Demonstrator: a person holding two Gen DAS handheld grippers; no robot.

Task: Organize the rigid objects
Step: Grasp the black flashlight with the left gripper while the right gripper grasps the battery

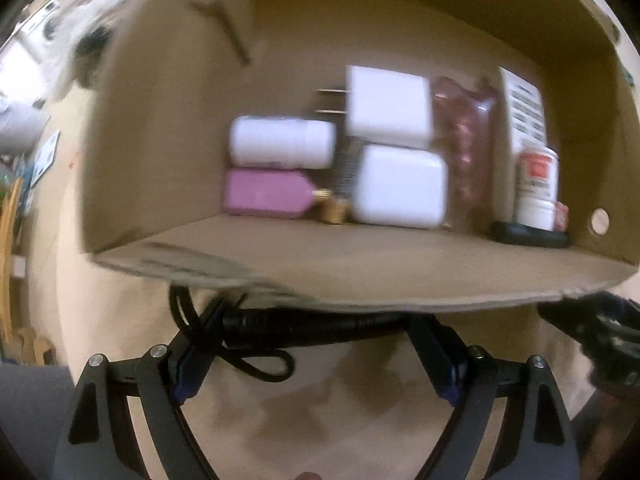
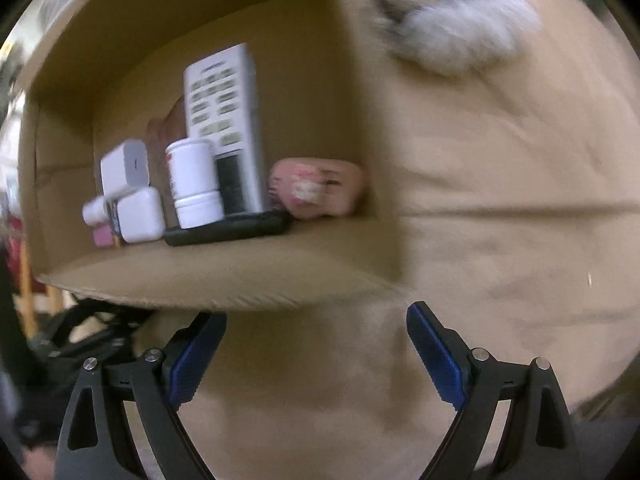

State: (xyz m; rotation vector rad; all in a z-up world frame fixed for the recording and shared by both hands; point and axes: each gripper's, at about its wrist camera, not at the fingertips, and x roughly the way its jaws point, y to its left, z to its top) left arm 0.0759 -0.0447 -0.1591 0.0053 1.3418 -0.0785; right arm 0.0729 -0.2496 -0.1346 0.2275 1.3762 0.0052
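Observation:
A cardboard box (image 1: 360,276) lies open toward me, filled with small items: two white chargers (image 1: 396,184), a white bottle (image 1: 280,140), a pink block (image 1: 264,194), a pill bottle (image 1: 536,188). My left gripper (image 1: 316,344) holds a black flexible cable (image 1: 320,330) between its jaws, just below the box flap. In the right wrist view the box (image 2: 224,280) holds a white remote (image 2: 224,120), a pill bottle (image 2: 196,184), a black case (image 2: 228,230) and a pink pouch (image 2: 316,192). My right gripper (image 2: 316,344) is open and empty below the flap.
Beige cloth (image 2: 500,220) covers the surface under and right of the box. A furry white object (image 2: 456,36) lies behind the box. The other gripper (image 1: 596,328) shows at the left view's right edge. Wooden furniture (image 1: 8,264) stands far left.

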